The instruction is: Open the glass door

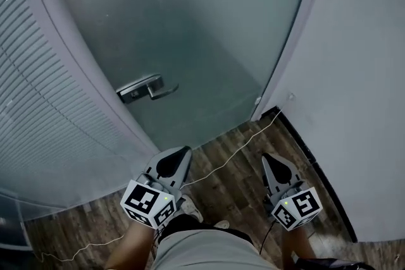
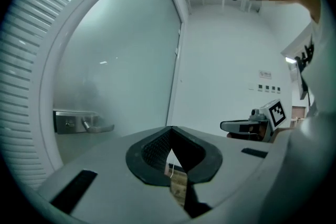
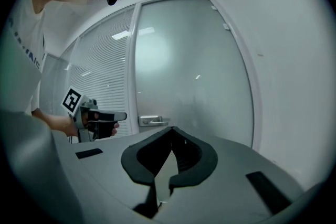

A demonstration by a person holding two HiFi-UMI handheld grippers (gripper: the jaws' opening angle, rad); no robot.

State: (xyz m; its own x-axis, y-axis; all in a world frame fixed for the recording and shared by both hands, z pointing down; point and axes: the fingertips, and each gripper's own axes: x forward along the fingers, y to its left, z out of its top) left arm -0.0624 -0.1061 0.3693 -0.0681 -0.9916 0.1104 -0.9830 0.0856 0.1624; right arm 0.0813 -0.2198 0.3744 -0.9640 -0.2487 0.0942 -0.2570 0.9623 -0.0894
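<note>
The frosted glass door (image 1: 190, 22) stands closed ahead of me, with a metal lever handle (image 1: 147, 90) on its left side. My left gripper (image 1: 179, 156) hangs low in front of the door, below and a little right of the handle, jaws together and empty. My right gripper (image 1: 272, 161) is level with it further right, near the door's right jamb, also shut on nothing. The left gripper view shows its own jaws (image 2: 169, 131) closed, the handle (image 2: 84, 123) off to the left and the right gripper (image 2: 247, 126) beside it. The right gripper view shows the handle (image 3: 152, 121) and the left gripper (image 3: 107, 116).
A glass partition with slatted blinds (image 1: 38, 104) runs along the left of the door. A plain white wall (image 1: 367, 73) stands on the right. A thin white cable (image 1: 234, 158) trails across the wooden floor (image 1: 228, 186) by my feet.
</note>
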